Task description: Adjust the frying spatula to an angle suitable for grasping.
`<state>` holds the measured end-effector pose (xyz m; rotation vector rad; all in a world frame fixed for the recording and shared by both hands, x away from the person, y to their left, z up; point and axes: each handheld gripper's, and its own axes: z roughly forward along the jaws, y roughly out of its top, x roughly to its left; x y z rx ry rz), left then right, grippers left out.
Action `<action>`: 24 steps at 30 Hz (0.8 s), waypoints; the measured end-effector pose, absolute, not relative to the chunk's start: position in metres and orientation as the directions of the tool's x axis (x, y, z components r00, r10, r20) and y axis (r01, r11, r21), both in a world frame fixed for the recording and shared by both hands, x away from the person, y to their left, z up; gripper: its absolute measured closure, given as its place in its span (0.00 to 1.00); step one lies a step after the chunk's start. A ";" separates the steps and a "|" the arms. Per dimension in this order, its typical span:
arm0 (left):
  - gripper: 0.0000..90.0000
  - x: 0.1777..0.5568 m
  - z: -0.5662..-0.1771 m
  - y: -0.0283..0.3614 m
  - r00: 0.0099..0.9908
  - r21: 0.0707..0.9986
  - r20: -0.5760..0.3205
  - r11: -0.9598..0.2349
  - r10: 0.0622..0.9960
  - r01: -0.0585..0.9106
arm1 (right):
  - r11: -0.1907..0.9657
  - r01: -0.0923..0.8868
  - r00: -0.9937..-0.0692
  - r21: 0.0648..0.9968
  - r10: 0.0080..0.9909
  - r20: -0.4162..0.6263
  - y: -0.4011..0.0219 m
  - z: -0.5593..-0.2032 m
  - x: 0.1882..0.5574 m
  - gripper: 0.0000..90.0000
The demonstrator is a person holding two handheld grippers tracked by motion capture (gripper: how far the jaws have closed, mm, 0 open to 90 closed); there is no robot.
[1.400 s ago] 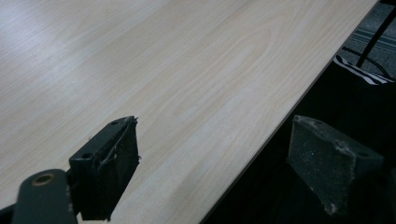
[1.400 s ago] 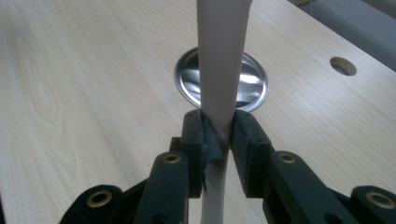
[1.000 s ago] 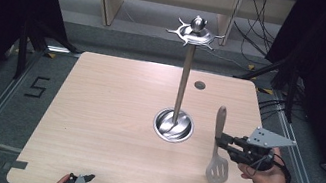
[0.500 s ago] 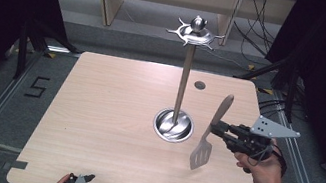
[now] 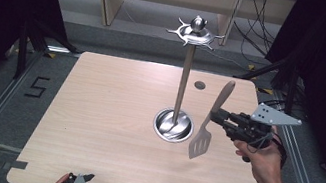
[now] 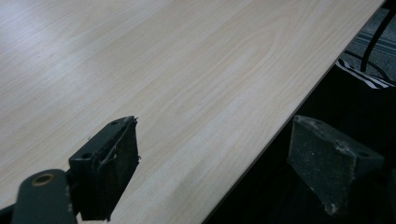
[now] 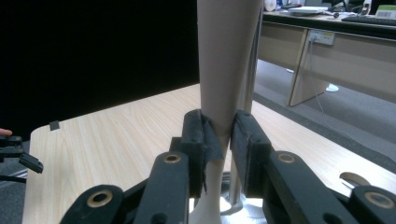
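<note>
From the high view we see one spatula [image 5: 210, 121] lifted clear of the wooden table [image 5: 106, 112], gripped at its neck by the right gripper [image 5: 217, 117]. Its long axis runs steeply, tilted a little: the beige handle points up and away from us, the slotted blade hangs down toward the near edge. It hangs just to the right of one metal stand [image 5: 184, 75], a tall pole rising from a round shiny base and topped by a ring of hooks with a ball finial; spatula and pole are apart. The person's right hand [image 5: 261, 157] holds that gripper, with its grey plate on top. One small round hole sits in the tabletop beyond the stand. The left gripper [image 5: 84, 179] lies low at the near edge of the table.

In the left gripper view we count two black jaws, set wide apart with nothing between them; one is over the tabletop [image 6: 163, 70], the other past its edge.

In the right gripper view the two jaws are clamped on the spatula's handle [image 7: 226, 60], which rises straight up between the pads [image 7: 198, 135]. The stand's pole [image 7: 250, 93] shows just behind it.
</note>
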<state>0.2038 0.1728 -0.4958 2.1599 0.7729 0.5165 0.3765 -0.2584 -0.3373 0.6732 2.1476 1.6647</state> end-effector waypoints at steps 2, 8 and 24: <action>0.17 0.203 -0.496 0.173 0.732 0.777 0.108 -0.516 0.673 0.361 | 0.212 0.145 -0.829 0.966 0.559 0.002 -0.255 -0.334 0.381 0.85; 0.17 0.204 -0.496 0.173 0.728 0.779 0.121 -0.519 0.675 0.352 | 0.236 0.121 -0.839 0.964 0.543 -0.027 -0.244 -0.321 0.390 0.85; 0.17 0.204 -0.495 0.174 0.738 0.775 0.114 -0.524 0.665 0.353 | 0.257 0.134 -0.835 0.957 0.550 -0.031 -0.226 -0.291 0.407 0.85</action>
